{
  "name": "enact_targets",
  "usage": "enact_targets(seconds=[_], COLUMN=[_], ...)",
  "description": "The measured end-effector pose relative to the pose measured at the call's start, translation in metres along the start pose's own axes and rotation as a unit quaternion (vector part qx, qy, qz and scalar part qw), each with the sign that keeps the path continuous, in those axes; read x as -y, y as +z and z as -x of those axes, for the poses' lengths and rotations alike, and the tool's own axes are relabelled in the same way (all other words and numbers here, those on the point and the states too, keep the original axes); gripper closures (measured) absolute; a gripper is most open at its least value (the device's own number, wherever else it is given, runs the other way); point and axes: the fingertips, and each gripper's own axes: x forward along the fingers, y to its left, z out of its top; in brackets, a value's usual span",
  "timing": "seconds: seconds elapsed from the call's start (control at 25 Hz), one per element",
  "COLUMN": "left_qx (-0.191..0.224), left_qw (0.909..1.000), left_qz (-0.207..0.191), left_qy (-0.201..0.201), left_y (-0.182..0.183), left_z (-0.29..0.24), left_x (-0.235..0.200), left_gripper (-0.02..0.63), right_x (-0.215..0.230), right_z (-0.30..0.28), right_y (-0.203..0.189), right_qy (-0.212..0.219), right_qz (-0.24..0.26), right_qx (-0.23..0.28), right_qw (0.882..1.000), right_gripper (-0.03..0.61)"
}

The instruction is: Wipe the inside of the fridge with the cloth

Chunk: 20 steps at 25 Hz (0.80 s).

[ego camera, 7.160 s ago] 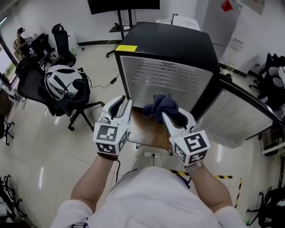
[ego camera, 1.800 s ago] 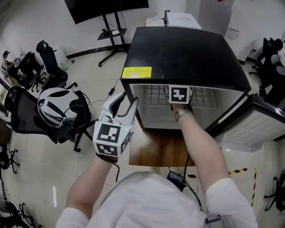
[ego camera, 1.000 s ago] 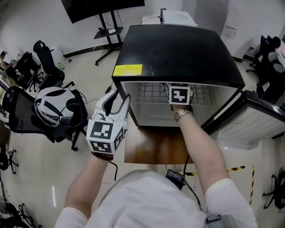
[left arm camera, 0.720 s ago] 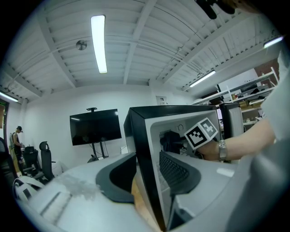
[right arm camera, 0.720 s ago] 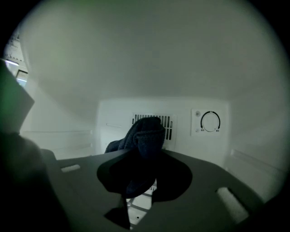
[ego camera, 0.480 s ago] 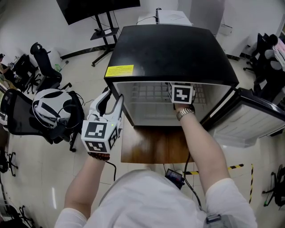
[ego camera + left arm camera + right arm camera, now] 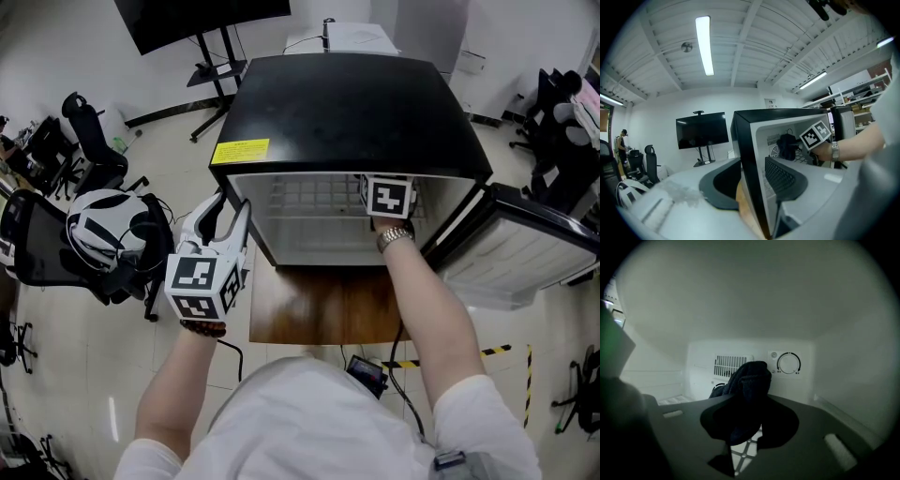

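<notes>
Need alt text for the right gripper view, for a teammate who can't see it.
The right gripper holds a dark cloth between its jaws inside the fridge. Ahead, the white back wall carries a vent grille and a round dial; a wire shelf shows below.

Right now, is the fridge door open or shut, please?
Open: the fridge door hangs out at the right, baring the white interior.

White shirt, white grippers, checkered cubes: that's the whole outfit.

The left gripper (image 7: 228,210) is a glossy white shell with dark grey jaw linings and a cube of black-and-white square markers at the back. A black cable (image 7: 236,354) trails beneath it, and there's a dark beaded bracelet (image 7: 202,328) at that wrist. The right gripper (image 7: 749,420) has dark jaws, the same marker cube (image 7: 389,195) and a silver wristwatch (image 7: 396,238) behind. The plain white shirt (image 7: 319,412) is short-sleeved.
</notes>
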Motion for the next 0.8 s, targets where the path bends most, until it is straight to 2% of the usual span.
enact_targets(seconds=[0.8], left_qx=[-0.003], left_qw=[0.9997], left_qz=[0.013], left_qy=[0.020], left_y=[0.000], left_z=[-0.001], left_x=[-0.001], left_gripper=[0.460], right_x=[0.050], right_z=[0.007], right_y=[-0.009], right_qy=[-0.047], right_qz=[-0.013], right_qx=[-0.018], right_qw=[0.999], right_gripper=[0.488])
